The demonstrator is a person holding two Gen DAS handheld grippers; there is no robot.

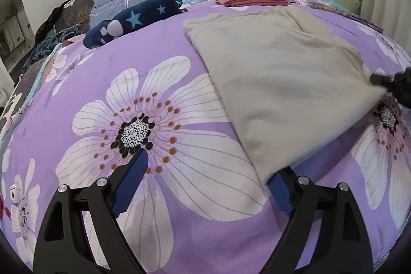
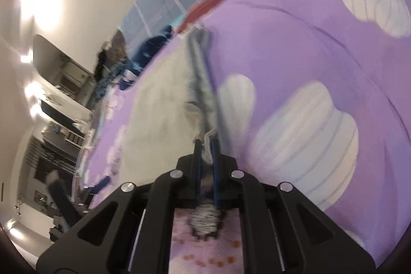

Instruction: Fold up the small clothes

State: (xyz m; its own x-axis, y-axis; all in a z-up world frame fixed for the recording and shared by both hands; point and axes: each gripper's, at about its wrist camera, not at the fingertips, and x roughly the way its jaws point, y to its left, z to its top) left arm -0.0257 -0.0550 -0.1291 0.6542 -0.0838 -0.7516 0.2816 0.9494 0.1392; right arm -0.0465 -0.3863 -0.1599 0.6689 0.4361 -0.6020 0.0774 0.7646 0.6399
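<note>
Fold step on the beige garment [image 1: 277,84] — right gripper [image 2: 205,145] is pinching its edge, left gripper [image 1: 205,181] is gaping, empty.
Advice: catch the near corner beside the right blue pad [image 1: 281,190] — then carry both edges over evenly.

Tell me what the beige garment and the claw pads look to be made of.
Beige garment: likely a soft knit such as cotton jersey, matte; it drapes in gentle wrinkles without shine. Blue pads on the left claw: probably moulded plastic or rubber, matte, with a fine ribbed texture; I cannot tell which.
</note>
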